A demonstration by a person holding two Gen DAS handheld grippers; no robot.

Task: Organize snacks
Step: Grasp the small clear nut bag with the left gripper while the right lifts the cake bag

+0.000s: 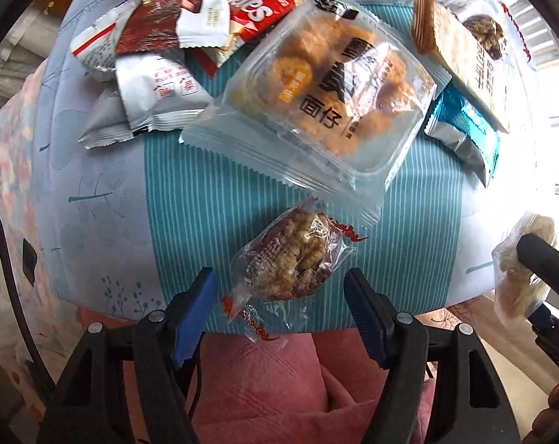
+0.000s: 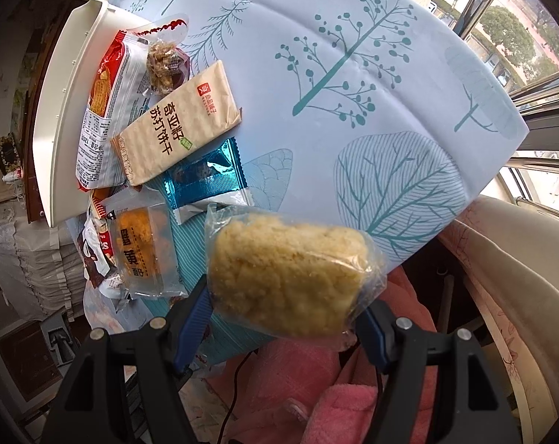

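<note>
The left gripper (image 1: pixel 281 309) gapes wide around a brown snack (image 1: pixel 290 259) at the table's near edge, its long axis seemingly slanting far-right, while the right gripper (image 2: pixel 285 312) clamps a yellow cake (image 2: pixel 288 275) aloft.

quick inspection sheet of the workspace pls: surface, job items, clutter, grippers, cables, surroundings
Surface: table under a pale blue tree-print cloth.
Job's things: heap of snack packs at one end, including a clear fried-snack pack, a cracker box, a teal sachet; a small brittle pack lies apart.
Clutter: nothing seen.
Grippers: left gripper open, straddling the brittle pack; right gripper shut on a crumbly cake pack, held clear of the table.
Cables: black cable at the left edge.
Surroundings: window, pink cloth below.
</note>
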